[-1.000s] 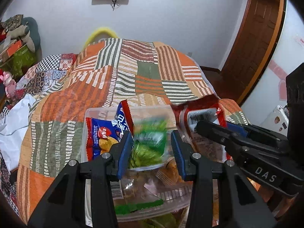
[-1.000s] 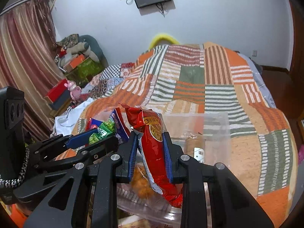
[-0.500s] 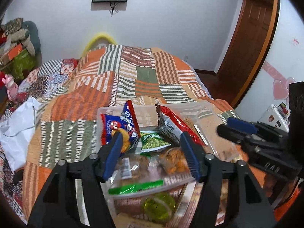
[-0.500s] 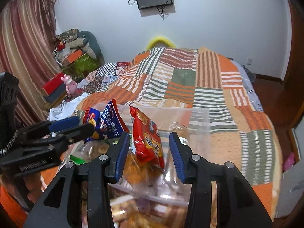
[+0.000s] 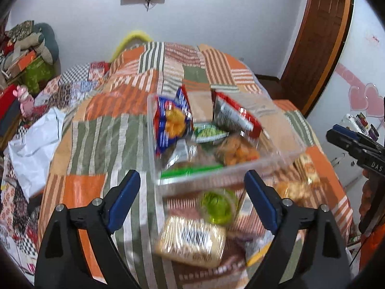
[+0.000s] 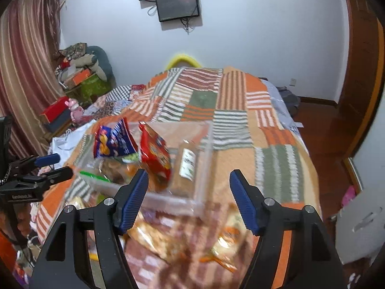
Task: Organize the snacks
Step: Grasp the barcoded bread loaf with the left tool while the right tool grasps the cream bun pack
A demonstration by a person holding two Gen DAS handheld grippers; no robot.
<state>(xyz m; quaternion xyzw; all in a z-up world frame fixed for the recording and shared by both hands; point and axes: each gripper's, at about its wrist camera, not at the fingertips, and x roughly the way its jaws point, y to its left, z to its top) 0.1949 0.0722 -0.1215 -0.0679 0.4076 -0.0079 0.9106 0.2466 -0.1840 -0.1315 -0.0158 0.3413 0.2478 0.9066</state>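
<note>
Snacks sat packed in the clear plastic bin [image 5: 276,166] on the patchwork quilt [image 5: 96,130] — blue chip bag [image 5: 169,122] upright beside the red packet [image 6: 154,154]. Left gripper [image 5: 192,200] gaped wide, empty, just short of the bin; right gripper [image 6: 189,198] likewise — spread wide, holding nothing.

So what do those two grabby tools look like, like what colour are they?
Both look alike: the left tool and right tool have black plastic arms with silver screws, ending in ridged blue pads. Seen from the side, the right tool carries white letters "DAS", and the left tool has a white label too blurry to read.
</note>
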